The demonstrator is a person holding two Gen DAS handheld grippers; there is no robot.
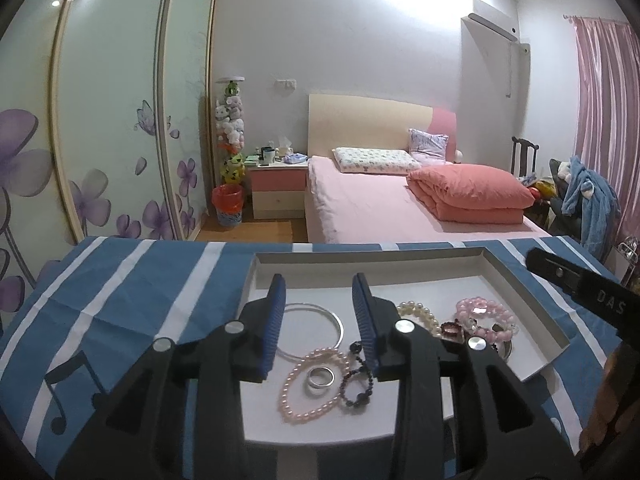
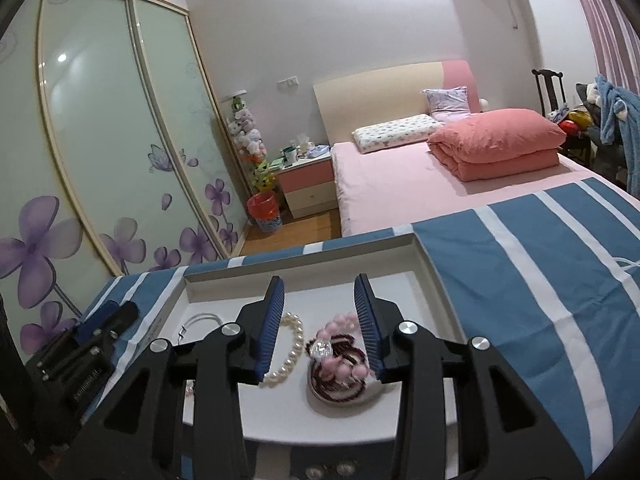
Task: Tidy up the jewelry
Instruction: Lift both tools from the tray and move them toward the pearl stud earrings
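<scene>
A shallow white tray (image 1: 360,258) lies on a blue-and-white striped cloth. My left gripper (image 1: 319,284) hangs open over its left part, above a thin silver bangle (image 1: 341,326), a pink pearl bracelet (image 1: 285,390), a silver ring (image 1: 320,376) and a dark bead bracelet (image 1: 358,382); nothing sits between its pads. My right gripper (image 2: 319,284) is open over the tray (image 2: 304,276), with a cream pearl bracelet (image 2: 294,344) below its left pad. A heap of pink beads (image 2: 340,344) on a small round dish (image 2: 372,394) lies below its right pad, untouched.
The striped cloth (image 1: 132,292) covers the table around the tray. One finger of the right gripper (image 1: 560,274) reaches in over the tray's right corner. Beyond the table's far edge stand a pink bed (image 1: 380,208), a nightstand (image 1: 276,188) and a flowered wardrobe (image 1: 100,140).
</scene>
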